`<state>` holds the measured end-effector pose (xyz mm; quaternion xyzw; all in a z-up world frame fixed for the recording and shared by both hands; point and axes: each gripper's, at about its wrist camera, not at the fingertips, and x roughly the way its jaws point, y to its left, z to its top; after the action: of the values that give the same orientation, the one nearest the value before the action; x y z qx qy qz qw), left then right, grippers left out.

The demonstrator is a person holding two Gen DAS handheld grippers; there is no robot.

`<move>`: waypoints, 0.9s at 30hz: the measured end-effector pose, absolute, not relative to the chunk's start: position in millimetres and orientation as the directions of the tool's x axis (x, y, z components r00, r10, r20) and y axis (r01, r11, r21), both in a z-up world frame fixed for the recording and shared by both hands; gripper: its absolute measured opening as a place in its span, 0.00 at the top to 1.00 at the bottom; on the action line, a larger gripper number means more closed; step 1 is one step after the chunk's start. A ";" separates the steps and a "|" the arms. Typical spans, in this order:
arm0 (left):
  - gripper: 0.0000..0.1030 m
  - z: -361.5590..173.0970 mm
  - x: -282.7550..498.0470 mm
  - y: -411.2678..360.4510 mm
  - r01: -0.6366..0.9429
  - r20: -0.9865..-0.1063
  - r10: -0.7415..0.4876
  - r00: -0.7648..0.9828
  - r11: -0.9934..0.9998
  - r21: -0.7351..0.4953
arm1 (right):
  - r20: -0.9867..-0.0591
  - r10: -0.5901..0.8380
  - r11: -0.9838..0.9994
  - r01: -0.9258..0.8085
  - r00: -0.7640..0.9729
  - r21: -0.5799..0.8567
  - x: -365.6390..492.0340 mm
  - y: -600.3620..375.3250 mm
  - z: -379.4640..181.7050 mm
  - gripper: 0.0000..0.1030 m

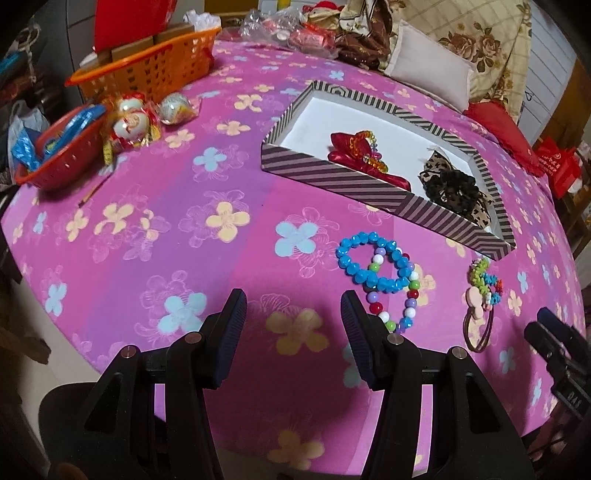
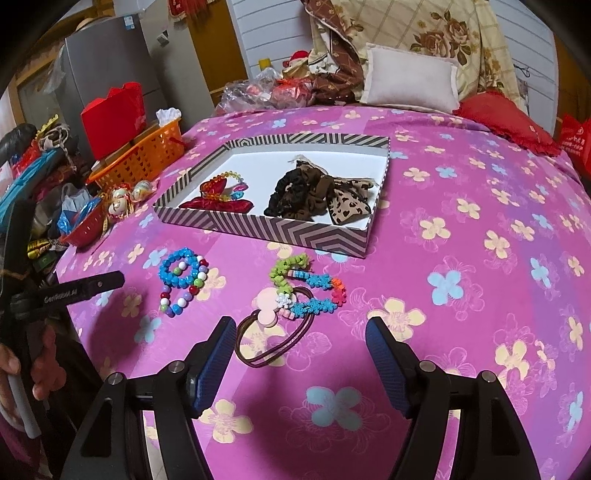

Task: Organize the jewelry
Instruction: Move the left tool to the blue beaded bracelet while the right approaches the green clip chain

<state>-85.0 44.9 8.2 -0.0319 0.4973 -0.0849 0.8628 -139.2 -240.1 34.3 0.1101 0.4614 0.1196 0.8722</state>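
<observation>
A striped box (image 1: 343, 184) (image 2: 258, 225) with a white floor holds a red bow with beads (image 1: 354, 151) (image 2: 218, 199) and dark leopard scrunchies (image 1: 454, 188) (image 2: 317, 195). In front of it on the pink cloth lie a blue bead bracelet (image 1: 373, 266) (image 2: 181, 269) over a multicoloured bead bracelet (image 1: 402, 306) (image 2: 181, 299), and a flower bracelet (image 1: 487, 284) (image 2: 314, 291) with a pink hair tie (image 1: 480, 325) (image 2: 273, 339). My left gripper (image 1: 293, 306) is open, just left of the bead bracelets. My right gripper (image 2: 301, 332) is open above the hair tie.
An orange basket (image 1: 147, 70) (image 2: 144, 155), a red basket (image 1: 59, 155) (image 2: 85, 229) and wrapped ornaments (image 1: 133, 122) sit at the far left. Pillows (image 2: 410, 77) and bags (image 1: 273, 22) crowd the back edge. A hand (image 2: 40, 369) grips the left tool.
</observation>
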 end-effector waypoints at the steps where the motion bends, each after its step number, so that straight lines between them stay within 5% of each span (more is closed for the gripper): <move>1: 0.49 6.5 -81.1 44.0 0.113 -0.856 -0.191 0.481 0.981 -0.155 | -0.780 0.309 0.948 -0.107 0.544 0.301 -138.8 -240.3 33.7 0.32; 13: 0.49 -9.3 -44.3 26.1 0.078 -0.878 -0.239 0.416 0.971 -0.228 | -0.789 0.305 0.951 -0.122 0.534 0.284 -132.0 -242.8 21.4 0.32; 27: 0.49 -17.9 -34.9 15.6 0.113 -0.887 -0.200 0.416 0.979 -0.167 | -0.785 0.339 0.940 -0.163 0.519 0.298 -87.6 -221.8 10.8 0.32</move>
<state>-34.9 15.6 -17.9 -0.0405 0.5323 -0.0931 0.8405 -87.6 -221.8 10.8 0.0937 0.4687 0.1449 0.8664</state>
